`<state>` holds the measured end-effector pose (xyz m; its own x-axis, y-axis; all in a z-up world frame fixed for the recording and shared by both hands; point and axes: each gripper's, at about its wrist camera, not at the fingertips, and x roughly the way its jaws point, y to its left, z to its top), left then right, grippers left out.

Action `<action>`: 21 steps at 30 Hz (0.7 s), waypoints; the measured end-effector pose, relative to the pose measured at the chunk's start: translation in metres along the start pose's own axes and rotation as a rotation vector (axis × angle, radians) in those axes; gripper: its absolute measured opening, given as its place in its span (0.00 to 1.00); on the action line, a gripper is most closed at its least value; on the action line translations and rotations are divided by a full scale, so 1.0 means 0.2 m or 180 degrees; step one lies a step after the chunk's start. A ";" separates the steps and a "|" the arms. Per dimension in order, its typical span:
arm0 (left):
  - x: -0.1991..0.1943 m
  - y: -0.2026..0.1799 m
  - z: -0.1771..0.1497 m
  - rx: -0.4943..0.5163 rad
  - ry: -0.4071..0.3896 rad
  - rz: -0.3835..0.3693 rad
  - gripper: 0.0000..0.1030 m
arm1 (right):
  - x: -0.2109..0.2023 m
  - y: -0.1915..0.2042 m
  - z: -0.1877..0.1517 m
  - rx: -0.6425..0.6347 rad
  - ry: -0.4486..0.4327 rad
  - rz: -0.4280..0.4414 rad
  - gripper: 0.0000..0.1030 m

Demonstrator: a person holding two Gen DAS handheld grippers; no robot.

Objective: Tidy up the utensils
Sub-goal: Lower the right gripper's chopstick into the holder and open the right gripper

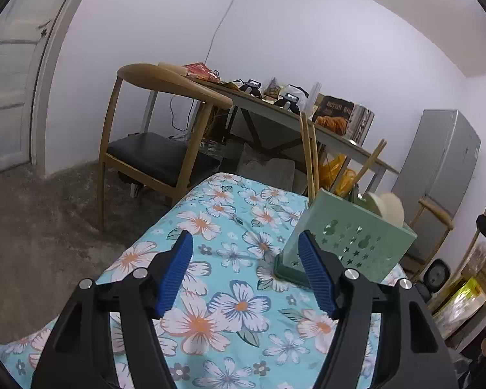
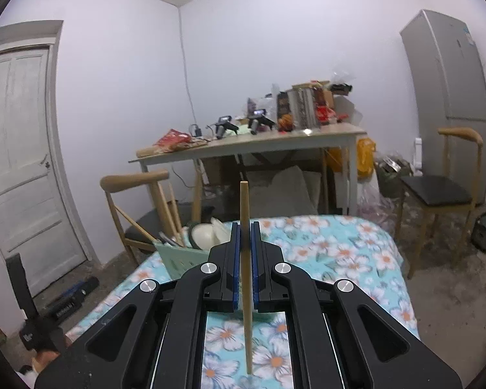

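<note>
The left gripper [image 1: 244, 270] hangs over the flowered tablecloth [image 1: 239, 324] with its blue pads [image 1: 175, 272] spread wide and nothing between them. At about two o'clock from it stands the green utensil holder [image 1: 353, 243], its near corner just behind the right-hand pad. Chopsticks [image 1: 307, 152] stick up out of the holder, leaning at different angles, and pale spoons [image 1: 388, 207] rest in its far end.

The right gripper [image 2: 245, 227] is pressed together on a single wooden chopstick [image 2: 245, 259], which stands nearly upright between the pads, its top poking above the fingertips and its lower end hanging below them over the cloth. From this gripper the holder [image 2: 181, 259] sits at ten o'clock, near the table's left edge.
</note>
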<state>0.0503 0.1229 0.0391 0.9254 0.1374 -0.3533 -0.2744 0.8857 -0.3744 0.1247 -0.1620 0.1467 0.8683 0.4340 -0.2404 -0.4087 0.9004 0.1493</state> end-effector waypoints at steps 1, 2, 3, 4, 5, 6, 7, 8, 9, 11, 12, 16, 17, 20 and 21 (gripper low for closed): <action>0.00 0.01 0.01 -0.0101 0.0059 -0.0056 0.63 | -0.01 0.02 0.04 -0.0014 -0.0038 0.0018 0.04; 0.00 0.03 0.01 -0.0174 0.0103 -0.0096 0.63 | -0.01 0.04 0.08 -0.0033 -0.0065 0.0069 0.04; 0.00 0.03 0.01 -0.0218 0.0134 -0.0114 0.63 | -0.01 0.06 0.14 -0.0046 -0.0119 0.0105 0.04; 0.00 0.04 0.01 -0.0279 0.0166 -0.0096 0.63 | -0.01 0.10 0.21 -0.0064 -0.0199 0.0149 0.04; 0.01 0.05 0.01 -0.0299 0.0176 -0.0083 0.63 | -0.02 0.12 0.26 -0.0084 -0.0275 0.0191 0.04; 0.00 0.06 0.01 -0.0325 0.0191 -0.0081 0.63 | -0.02 0.15 0.31 -0.0103 -0.0363 0.0205 0.04; 0.00 0.07 0.01 -0.0363 0.0227 -0.0103 0.63 | -0.02 0.19 0.38 -0.0141 -0.0485 0.0208 0.04; 0.01 0.08 0.02 -0.0388 0.0236 -0.0103 0.63 | -0.02 0.22 0.45 -0.0160 -0.0550 0.0237 0.04; 0.00 0.11 0.02 -0.0433 0.0239 -0.0094 0.63 | -0.01 0.24 0.50 -0.0142 -0.0593 0.0280 0.04; -0.01 0.14 0.03 -0.0477 0.0249 -0.0047 0.63 | 0.03 0.29 0.61 -0.0100 -0.0642 0.0395 0.04; -0.01 0.17 0.04 -0.0507 0.0249 -0.0015 0.63 | 0.06 0.33 0.67 -0.0102 -0.0669 0.0440 0.04; -0.04 0.26 0.05 -0.0654 0.0223 0.0072 0.63 | 0.23 0.47 0.78 -0.0234 -0.0620 0.0487 0.04; -0.04 0.28 0.06 -0.0685 0.0219 0.0088 0.63 | 0.26 0.49 0.78 -0.0287 -0.0604 0.0463 0.04; -0.08 0.31 0.08 -0.0661 0.0136 0.0228 0.62 | 0.40 0.57 0.71 -0.0464 -0.0539 0.0324 0.04; -0.10 0.31 0.08 -0.0611 0.0068 0.0289 0.62 | 0.43 0.59 0.68 -0.0523 -0.0557 0.0246 0.04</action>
<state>0.0197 0.1814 0.0370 0.8894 0.2013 -0.4104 -0.4030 0.7691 -0.4960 0.1891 -0.0233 0.2733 0.8624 0.5024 -0.0624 -0.5035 0.8640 -0.0005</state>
